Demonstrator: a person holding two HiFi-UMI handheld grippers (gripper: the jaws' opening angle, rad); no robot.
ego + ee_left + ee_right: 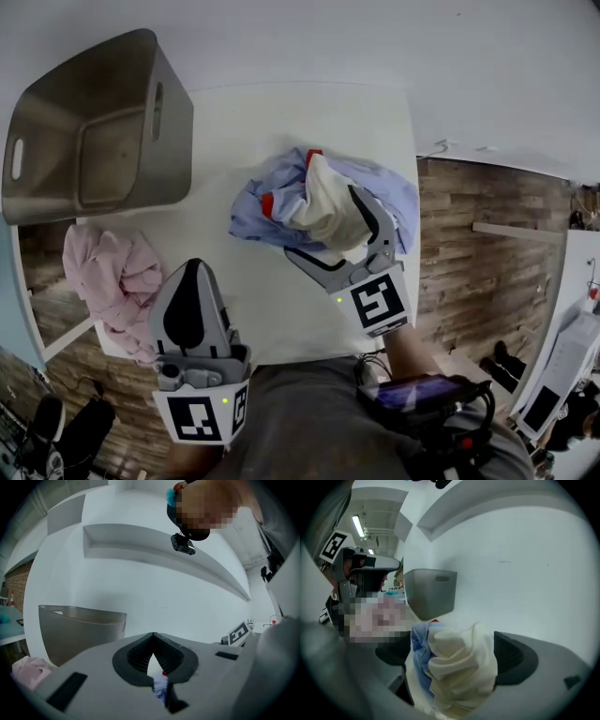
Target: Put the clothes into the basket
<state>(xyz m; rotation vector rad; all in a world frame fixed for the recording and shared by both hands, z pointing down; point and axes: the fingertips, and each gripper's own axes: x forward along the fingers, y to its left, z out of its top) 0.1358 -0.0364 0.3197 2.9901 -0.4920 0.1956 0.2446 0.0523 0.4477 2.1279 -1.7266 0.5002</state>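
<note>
Basket (173, 141) L of clothes pile (323, 202)

Matt grey plastic basket (174, 127), soft crumpled cloth clothes (323, 214)

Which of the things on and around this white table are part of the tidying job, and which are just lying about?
Part of the job:
grey basket; pink garment; blue and cream clothes pile, between the open jaws of the right gripper; left gripper, shut and empty.

Just lying about:
dark shoes on the floor; black device at the person's waist.
</note>
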